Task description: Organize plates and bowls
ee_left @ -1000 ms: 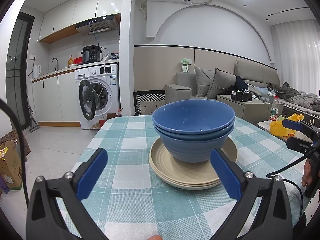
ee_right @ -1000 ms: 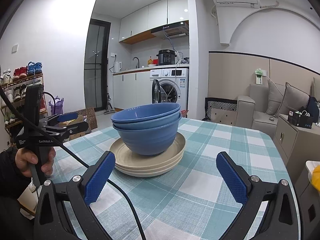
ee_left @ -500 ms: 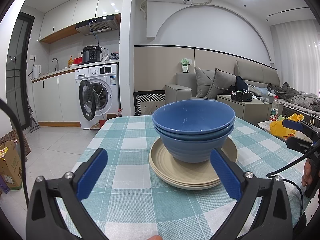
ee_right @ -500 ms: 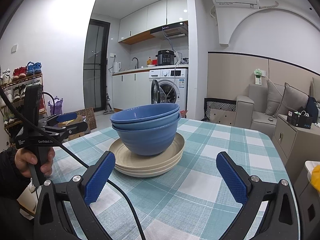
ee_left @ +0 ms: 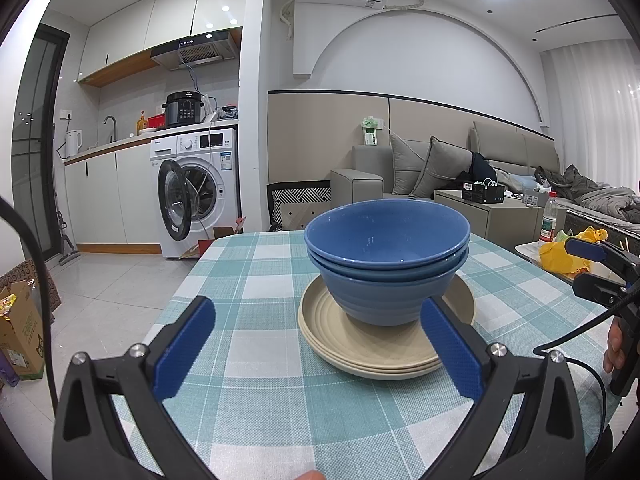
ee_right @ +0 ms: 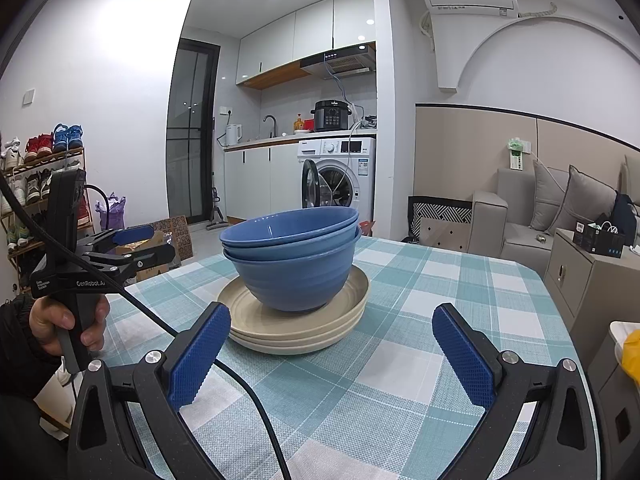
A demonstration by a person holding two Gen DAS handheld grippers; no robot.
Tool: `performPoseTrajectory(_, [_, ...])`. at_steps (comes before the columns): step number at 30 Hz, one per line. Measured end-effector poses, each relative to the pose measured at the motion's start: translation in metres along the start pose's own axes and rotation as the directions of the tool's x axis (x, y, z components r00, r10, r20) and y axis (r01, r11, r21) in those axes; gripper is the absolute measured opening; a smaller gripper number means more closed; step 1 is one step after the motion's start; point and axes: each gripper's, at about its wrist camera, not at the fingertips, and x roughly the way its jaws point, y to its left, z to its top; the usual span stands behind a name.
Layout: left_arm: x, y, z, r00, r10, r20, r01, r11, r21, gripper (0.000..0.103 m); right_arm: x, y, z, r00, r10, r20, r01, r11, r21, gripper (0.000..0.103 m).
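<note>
- Left gripper (ee_left: 316, 348) of mine sits low over the near edge of the table (ee_left: 256, 400), fingers spread wide and nothing between them.
- My right gripper (ee_right: 330, 354) hangs over the table's near edge on its own side, fingers likewise wide apart and empty; a black cable (ee_right: 224, 368) runs across its left finger.
- From the right wrist view I see the left gripper side-on, a hand (ee_right: 66, 320) wrapped around its grip.
- Blue bowls (ee_left: 386, 256), nested one in another, stand upright on a stack of beige plates (ee_left: 384, 344) near the middle of the table, just ahead of both grippers and touched by neither.
- I cannot count the plates for certain.
- Beyond the table's far edge I see a washing machine (ee_left: 198, 188) with its door open, and a grey sofa (ee_left: 440, 164).
</note>
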Motion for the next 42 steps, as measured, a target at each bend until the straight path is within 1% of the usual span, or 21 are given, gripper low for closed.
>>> performPoseTrajectory(30, [-0.0006,0.0004,-0.0001,1.000,0.000,0.002,0.000,1.000,0.000,0.103,0.0000,-0.0001,-0.0003,1.000,0.000,0.000,0.000,1.000,0.000,0.103])
performPoseTrajectory(42, [-0.0011,0.0022,0.0015,1.000,0.013,0.004,-0.012,1.000,-0.004,0.103,0.0000,-0.0002,-0.0003,1.000,0.000,0.000,0.000,1.000,0.001,0.103])
